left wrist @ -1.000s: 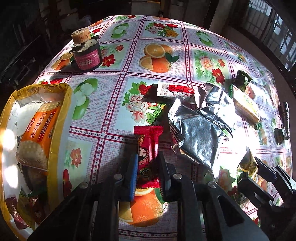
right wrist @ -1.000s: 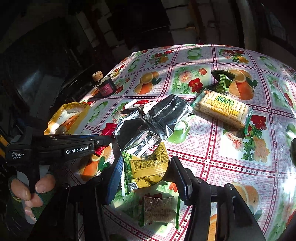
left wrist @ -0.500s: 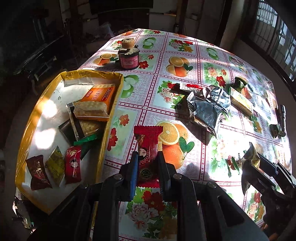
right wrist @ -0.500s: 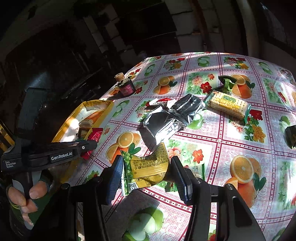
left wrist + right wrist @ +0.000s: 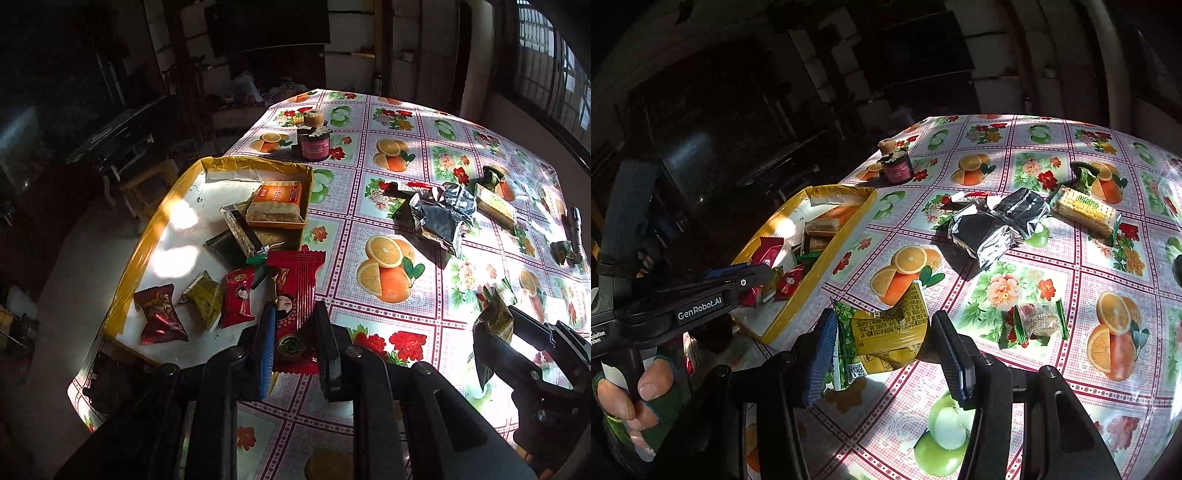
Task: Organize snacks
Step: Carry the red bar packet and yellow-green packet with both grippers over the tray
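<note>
Snacks in mid-sort: a red wrapper (image 5: 295, 295), clamped in the narrowly closed left tongs (image 5: 293, 343), hangs over the near corner of the yellow-rimmed tray (image 5: 125, 295); a yellow-and-green packet (image 5: 882, 332) sits gripped in the right tongs (image 5: 886, 354), whose jaws stand about half open around it, above the worktop (image 5: 997, 369) near the tray; the tray already holds an orange biscuit pack (image 5: 277, 206), dark bars and several small red and gold sweets; by this view the job looks roughly half done, with a silver foil bag (image 5: 993, 229), a cracker pack (image 5: 1086, 210) with green lettering too small to read, and a clear-wrapped sweet (image 5: 1038, 321) left on the fruit-print cloth; a corked jar (image 5: 313, 138) stands beyond; "GenRobot.AI" is printed on the left tool.
</note>
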Motion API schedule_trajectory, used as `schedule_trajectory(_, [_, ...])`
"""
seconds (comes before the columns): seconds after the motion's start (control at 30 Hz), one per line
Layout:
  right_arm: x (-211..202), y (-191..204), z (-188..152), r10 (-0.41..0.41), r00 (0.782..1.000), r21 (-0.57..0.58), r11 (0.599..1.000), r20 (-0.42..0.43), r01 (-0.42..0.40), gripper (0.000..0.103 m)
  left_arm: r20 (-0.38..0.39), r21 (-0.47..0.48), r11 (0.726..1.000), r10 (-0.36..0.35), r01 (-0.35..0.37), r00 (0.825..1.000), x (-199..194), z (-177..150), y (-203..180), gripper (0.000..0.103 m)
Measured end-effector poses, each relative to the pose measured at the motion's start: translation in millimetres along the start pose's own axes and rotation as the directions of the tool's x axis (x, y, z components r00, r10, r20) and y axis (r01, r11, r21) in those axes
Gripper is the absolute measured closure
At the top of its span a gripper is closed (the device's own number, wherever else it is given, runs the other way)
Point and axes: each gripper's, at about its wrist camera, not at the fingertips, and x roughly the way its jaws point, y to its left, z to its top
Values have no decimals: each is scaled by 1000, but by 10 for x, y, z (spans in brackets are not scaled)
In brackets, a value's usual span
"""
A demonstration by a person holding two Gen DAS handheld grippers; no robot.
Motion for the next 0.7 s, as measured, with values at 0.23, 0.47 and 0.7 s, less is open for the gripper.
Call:
schedule_trajectory(0.23, [14, 151, -44, 21, 1000, -17, 1000, -13, -21, 46, 2, -13, 1000, 13, -13, 1000, -34, -72, 113, 84])
schedule_trajectory(0.47, [41, 282, -36, 30, 999, -41, 999, -22, -31, 46, 1, -33, 999, 19, -19, 1000, -26, -97, 236, 84])
schedule_trajectory(0.7, [95, 368, -30, 36, 999, -50, 998, -34, -38, 46, 4, -49, 999, 25, -24, 1000, -17, -101, 341, 84])
